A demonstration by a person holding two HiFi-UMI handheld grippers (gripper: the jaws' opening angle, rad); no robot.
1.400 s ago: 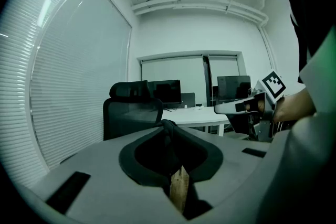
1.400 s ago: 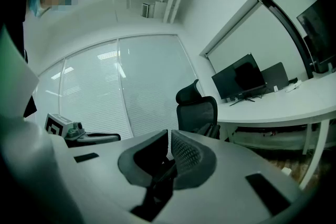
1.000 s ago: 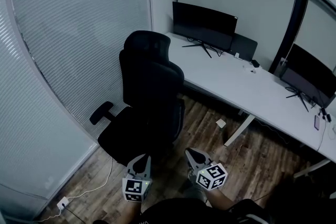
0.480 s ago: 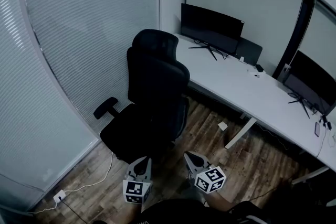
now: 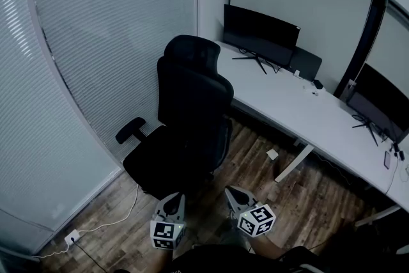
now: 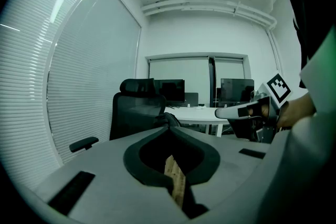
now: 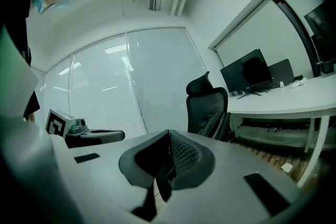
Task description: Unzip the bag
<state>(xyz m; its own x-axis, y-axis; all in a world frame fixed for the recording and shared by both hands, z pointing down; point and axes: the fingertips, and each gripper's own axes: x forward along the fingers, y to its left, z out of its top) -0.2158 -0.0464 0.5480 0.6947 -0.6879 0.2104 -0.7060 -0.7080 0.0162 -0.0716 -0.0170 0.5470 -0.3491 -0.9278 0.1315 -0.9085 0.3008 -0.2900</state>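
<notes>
Head view: the left gripper point(image 5: 172, 199) and the right gripper point(image 5: 231, 192) are held side by side at the near edge, apart from each other, over a wooden floor point(image 5: 300, 198). Both point toward a black office chair point(image 5: 192, 112). To the right of the chair, a long white surface point(image 5: 287, 102) carries a dark monitor point(image 5: 261, 25) at its far end.

Left gripper view: the jaws are closed, tips meeting, with nothing between them.

Right gripper view: the jaws are likewise closed and empty, and the chair stands beyond them.

Where the bag lies cannot be told from these views.
</notes>
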